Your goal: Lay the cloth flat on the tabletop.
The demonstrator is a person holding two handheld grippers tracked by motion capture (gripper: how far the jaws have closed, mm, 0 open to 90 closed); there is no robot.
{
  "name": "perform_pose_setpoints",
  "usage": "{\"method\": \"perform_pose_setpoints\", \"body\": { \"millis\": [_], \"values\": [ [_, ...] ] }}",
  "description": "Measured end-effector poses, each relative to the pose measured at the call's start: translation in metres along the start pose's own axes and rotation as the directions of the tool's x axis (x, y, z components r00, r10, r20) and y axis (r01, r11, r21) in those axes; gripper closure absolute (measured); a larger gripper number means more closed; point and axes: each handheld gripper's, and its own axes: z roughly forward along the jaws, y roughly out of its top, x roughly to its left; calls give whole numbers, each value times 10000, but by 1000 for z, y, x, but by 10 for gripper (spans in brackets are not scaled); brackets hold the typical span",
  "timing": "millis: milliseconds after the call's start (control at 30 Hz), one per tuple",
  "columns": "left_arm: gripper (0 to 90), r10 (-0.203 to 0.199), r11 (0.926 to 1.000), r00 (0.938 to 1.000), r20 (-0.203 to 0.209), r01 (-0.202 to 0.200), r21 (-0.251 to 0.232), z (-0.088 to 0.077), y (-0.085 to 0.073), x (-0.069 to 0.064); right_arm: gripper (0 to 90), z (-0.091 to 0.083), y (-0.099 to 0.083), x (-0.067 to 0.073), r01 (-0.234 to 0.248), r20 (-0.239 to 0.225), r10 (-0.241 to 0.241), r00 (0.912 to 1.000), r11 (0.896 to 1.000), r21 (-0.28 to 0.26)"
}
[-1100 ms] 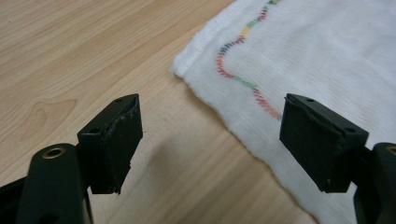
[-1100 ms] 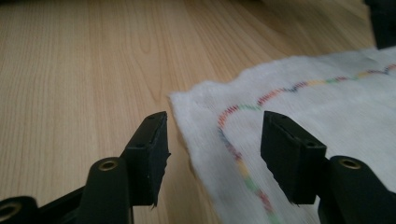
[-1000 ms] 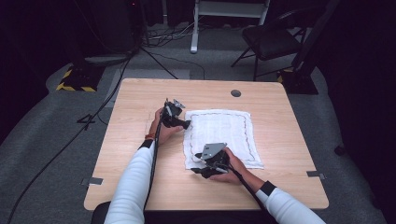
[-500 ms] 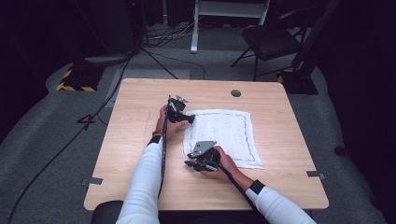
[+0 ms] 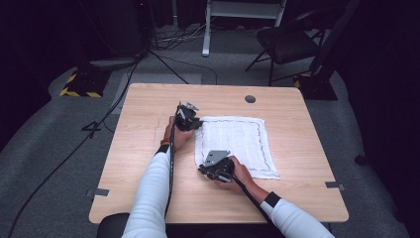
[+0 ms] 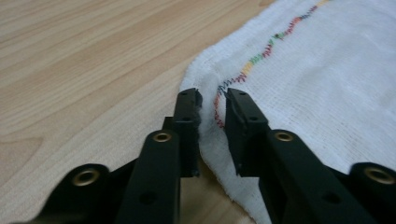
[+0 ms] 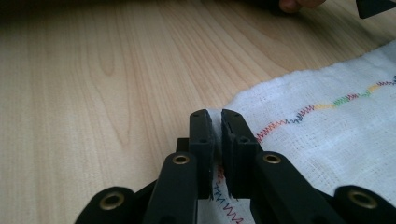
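I had the white cloth lying flat at the middle of the wooden table in the high view, its multicoloured zigzag stitching running just inside the hem. Both my grippers sat on its left edge in that view: the left gripper at the upper left corner, the right gripper at the lower left corner, nearer the bottom of the frame.

In the left gripper view my jaws had just been closing, and they stood nearly together with a fold of the hem and a bit of the zigzag line pinched between them; the cloth spread away to the upper right of that frame, bare wood to the left. In the right gripper view my jaws had likewise just been closing, and they stood narrow on the corner's edge, cloth bunched between them, the rest of it running off to the right of the frame.

So the whole cloth lay to the right of both grips in the high view, its held edge running up and down the frame between my two hands. I judged that any fold would have to carry that edge rightward across the cloth, both hands travelling together.
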Motion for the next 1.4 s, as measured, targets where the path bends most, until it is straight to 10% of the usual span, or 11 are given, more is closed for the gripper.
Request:
{"method": "perform_pose_setpoints", "body": {
  "millis": [433,1400],
  "values": [
    [856,569,9983,9984,-56,-569,88,-29,-15,5,839,1,6,13,257,-597,-272,9978,9993,-260],
    [860,350,9974,9992,-205,-362,-628,-55,-21,16,845,0,34,24,817,-511,-856,9950,9940,-730]
  ]
}}
